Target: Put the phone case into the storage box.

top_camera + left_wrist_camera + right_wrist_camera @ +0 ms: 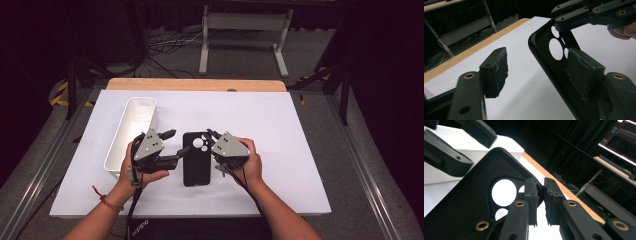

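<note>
A black phone case (pixel 196 160) with round camera holes lies on the white tabletop (pixel 280 125), between my two grippers. My right gripper (pixel 211 136) is shut on the case's top right rim; in the right gripper view its pads (pixel 531 192) pinch the rim of the case (pixel 469 202) beside the holes. My left gripper (pixel 177 144) stands open at the case's left side. In the left gripper view the edge of the case (pixel 541 58) runs between the jaws of the left gripper (pixel 539 67): one pad (pixel 584 70) is over the case, the other is off it over the table.
A long white bin (pixel 120 140) stands to the left of my left hand. A wooden strip (pixel 195 84) edges the table's far side, with a metal stand (pixel 245 35) and cables on the floor beyond. A lit monitor (pixel 619 137) shows in the right gripper view.
</note>
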A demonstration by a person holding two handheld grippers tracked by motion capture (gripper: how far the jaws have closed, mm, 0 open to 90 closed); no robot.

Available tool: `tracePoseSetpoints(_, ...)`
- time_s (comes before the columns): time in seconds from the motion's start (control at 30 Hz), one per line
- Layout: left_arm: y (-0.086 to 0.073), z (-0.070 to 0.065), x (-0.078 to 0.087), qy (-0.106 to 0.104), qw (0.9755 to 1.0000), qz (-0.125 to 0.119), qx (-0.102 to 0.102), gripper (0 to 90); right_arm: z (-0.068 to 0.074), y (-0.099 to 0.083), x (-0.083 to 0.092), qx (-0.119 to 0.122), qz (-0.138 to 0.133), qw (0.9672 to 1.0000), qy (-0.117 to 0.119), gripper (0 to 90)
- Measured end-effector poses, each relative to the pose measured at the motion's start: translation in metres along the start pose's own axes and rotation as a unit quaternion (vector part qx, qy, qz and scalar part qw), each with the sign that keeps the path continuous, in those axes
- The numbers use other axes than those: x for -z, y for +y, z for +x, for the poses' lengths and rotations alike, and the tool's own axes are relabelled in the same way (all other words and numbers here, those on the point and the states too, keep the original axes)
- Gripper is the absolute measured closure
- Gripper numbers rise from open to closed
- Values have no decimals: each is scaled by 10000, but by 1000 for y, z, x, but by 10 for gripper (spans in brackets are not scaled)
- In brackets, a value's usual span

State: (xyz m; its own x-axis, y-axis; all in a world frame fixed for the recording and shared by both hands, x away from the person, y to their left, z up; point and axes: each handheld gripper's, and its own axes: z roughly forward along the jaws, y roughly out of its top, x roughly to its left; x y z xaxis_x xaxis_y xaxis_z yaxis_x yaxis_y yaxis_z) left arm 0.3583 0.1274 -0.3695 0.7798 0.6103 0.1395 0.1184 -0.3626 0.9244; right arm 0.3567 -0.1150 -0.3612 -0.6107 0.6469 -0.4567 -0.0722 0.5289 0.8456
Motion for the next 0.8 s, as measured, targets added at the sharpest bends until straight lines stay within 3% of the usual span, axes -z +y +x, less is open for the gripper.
tracePoseSetpoints(0.37,-3,3,-4,-152,9996,48,238,519,10,1,3,325,-162,9993,-56,818)
tracePoseSetpoints(0.53,-3,3,-3,-240,9994,46,238,605,14,1,4,450,-224,9987,-114,817)
tracePoseSetpoints(0.67,-2,2,-1,-165,9996,43,223,678,16,2,5,520,-272,9982,-145,817)
tracePoseSetpoints(0.8,-2,4,1,-141,9993,21,347,726,19,2,6,585,-308,9977,-148,818)
